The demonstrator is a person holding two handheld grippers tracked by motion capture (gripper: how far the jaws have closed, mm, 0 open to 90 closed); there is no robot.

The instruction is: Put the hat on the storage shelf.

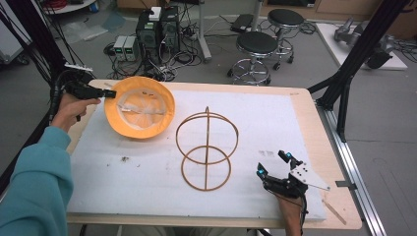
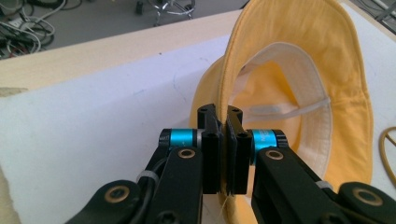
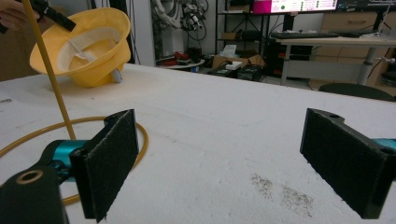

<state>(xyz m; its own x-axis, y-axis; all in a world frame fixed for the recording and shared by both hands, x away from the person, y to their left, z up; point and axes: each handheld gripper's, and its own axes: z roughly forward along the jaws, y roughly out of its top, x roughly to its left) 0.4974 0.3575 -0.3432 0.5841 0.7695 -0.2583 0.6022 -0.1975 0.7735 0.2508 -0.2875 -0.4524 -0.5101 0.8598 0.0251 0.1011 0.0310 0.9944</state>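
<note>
White table (image 1: 147, 172): one hat (image 1: 140, 108), one stand (image 1: 206, 147).

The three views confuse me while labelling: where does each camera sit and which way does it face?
High view: above the table, looking forward and down; both forearms and grippers show.
Left gripper view: rides the left gripper, shut on the hat brim.
Right gripper view: rides the open right gripper, low, facing across the table.
All share the hat and wire stand.
</note>
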